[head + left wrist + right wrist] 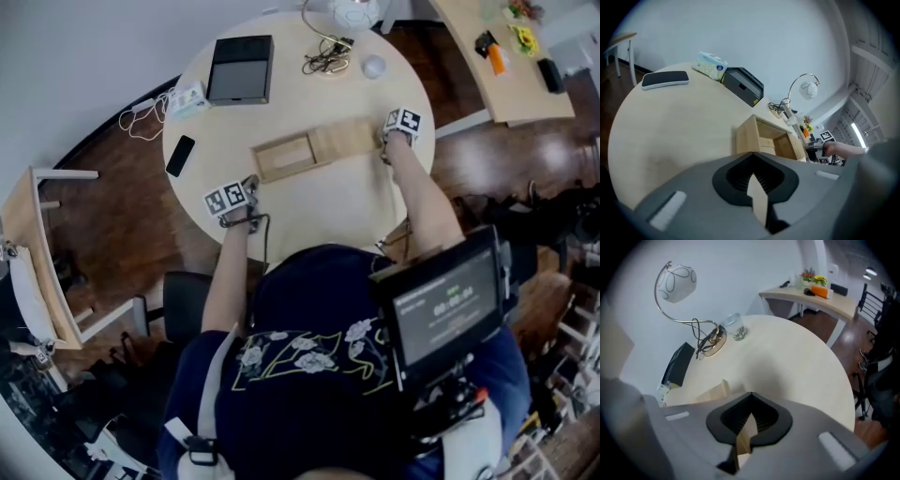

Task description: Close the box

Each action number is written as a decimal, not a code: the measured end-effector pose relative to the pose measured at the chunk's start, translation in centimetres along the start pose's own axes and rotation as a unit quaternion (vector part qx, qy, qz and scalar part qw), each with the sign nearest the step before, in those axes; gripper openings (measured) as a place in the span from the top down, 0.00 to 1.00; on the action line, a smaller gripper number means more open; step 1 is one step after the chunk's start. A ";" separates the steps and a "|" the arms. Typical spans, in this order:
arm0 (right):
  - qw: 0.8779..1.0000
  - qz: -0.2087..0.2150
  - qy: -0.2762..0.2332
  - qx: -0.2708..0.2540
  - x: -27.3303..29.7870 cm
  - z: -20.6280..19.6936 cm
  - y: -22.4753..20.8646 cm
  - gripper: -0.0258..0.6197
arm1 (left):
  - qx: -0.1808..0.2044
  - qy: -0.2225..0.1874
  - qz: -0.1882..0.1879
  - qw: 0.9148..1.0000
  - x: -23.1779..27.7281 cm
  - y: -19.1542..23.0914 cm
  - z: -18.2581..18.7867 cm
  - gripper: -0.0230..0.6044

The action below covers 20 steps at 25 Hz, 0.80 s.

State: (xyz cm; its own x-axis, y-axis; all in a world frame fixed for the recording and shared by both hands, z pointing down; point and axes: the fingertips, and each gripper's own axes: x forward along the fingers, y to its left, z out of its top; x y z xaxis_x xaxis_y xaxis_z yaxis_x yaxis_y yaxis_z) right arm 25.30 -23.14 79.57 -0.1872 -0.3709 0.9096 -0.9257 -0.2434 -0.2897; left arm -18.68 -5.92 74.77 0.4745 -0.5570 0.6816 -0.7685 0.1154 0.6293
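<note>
The left gripper (757,199) has its jaws pressed on a thin wooden edge of the box (749,137). The box lies open just ahead of it on the table (319,220), and only bare wood shows inside. The right gripper (744,439) pinches the end of the lid (711,392), which lies flat ahead of it, toward the left gripper.

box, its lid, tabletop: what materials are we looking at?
The box looks like pale bare wood, matte, with thick square-cut walls; whether solid or ply can't be told. The lid has the same pale tone and matte look, so likely the same wood. The table has a light wood-look top, smooth and even; it could be laminate or veneer.
</note>
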 end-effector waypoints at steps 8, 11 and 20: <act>0.997 0.055 -0.038 0.036 -0.4 -0.7 3.1 0.98 | 0.050 0.034 0.027 0.998 0.4 1.7 -0.6 0.96; 0.996 0.092 0.015 0.019 -0.2 -1.5 4.5 0.98 | 0.061 0.030 0.038 0.997 0.4 2.2 0.0 0.97; 0.935 0.295 0.110 -0.164 -3.3 -13.9 22.3 0.97 | 0.144 0.027 0.048 0.988 2.1 -0.3 0.2 0.97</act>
State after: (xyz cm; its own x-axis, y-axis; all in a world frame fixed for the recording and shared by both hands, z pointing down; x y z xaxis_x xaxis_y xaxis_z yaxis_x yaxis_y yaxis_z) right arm 0.68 -14.92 74.27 -0.7264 -0.1528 0.6701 -0.6847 0.2466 -0.6859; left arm -17.56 -7.26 75.92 0.4091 -0.5095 0.7570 -0.8978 -0.0764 0.4338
